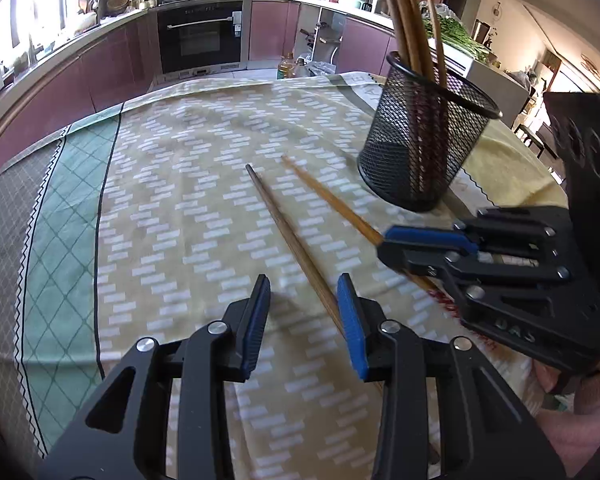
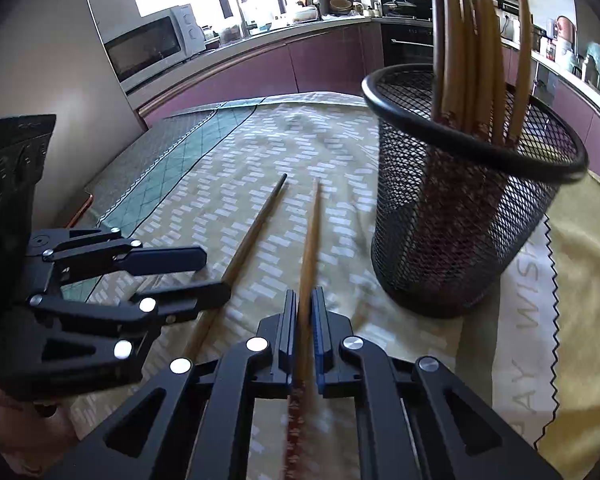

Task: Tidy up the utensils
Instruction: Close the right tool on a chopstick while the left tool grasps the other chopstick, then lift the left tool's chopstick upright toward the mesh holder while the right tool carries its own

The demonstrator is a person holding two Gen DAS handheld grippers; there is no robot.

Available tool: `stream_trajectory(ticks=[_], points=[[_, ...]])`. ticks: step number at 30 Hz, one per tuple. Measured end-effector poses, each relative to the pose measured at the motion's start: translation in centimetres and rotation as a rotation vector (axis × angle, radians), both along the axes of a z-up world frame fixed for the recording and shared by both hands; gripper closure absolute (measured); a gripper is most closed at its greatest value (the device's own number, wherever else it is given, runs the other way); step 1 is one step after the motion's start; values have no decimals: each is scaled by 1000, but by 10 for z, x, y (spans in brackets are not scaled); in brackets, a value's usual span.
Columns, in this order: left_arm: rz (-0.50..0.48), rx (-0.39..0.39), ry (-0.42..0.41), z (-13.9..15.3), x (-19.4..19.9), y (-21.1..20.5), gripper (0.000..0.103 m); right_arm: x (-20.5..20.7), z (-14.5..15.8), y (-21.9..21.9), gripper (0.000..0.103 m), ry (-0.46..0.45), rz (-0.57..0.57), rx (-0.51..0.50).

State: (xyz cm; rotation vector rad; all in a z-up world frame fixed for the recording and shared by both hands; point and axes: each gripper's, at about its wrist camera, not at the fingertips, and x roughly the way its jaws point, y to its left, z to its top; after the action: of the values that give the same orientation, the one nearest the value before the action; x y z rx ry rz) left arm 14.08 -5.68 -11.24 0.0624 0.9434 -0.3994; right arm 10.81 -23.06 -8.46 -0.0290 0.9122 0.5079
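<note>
Two chopsticks lie on the patterned tablecloth (image 1: 160,208). The lighter chopstick (image 1: 328,196) (image 2: 312,232) is clamped near its red-patterned end between the pads of my right gripper (image 2: 305,294) (image 1: 382,242), which is shut on it. The darker chopstick (image 1: 284,224) (image 2: 256,228) runs between the fingers of my left gripper (image 1: 304,280) (image 2: 216,274), close to the right pad. That gripper's jaws stand apart and do not press on it. A black mesh cup (image 1: 420,148) (image 2: 460,220) with several chopsticks upright in it stands just beyond and right of both grippers.
A yellow cloth (image 2: 580,280) with a zigzag edge lies under and right of the cup. The table's far edge faces purple kitchen cabinets and an oven (image 1: 200,36). A person's pink sleeve (image 1: 580,420) is at the lower right.
</note>
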Motion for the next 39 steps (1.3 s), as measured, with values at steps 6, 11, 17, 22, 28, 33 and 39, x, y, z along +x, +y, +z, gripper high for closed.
stream_trajectory(ticks=[6,11,17,22,28,33,39], points=[[12,9,7,-2,15,-6,83,-5,2,-9,97,6,-16,35],[30,5,5,-2,16,-8,91,-11,5,-15,97,7,-5,70],[8,20,5,-2,9,-13,89,-15,1,-16,97,18,12,56],[-5,47,3,-3,16,-18,87,-11,0,-2,91,-11,22,-23],[8,57,-3,-2,20,-22,93,-9,0,4,96,-32,19,-54],[21,27,-6,1,14,-17,94,-10,4,-5,97,-26,9,-3],[12,-36,-31,19,2,-7,96,-21,23,-20,97,-67,5,58]])
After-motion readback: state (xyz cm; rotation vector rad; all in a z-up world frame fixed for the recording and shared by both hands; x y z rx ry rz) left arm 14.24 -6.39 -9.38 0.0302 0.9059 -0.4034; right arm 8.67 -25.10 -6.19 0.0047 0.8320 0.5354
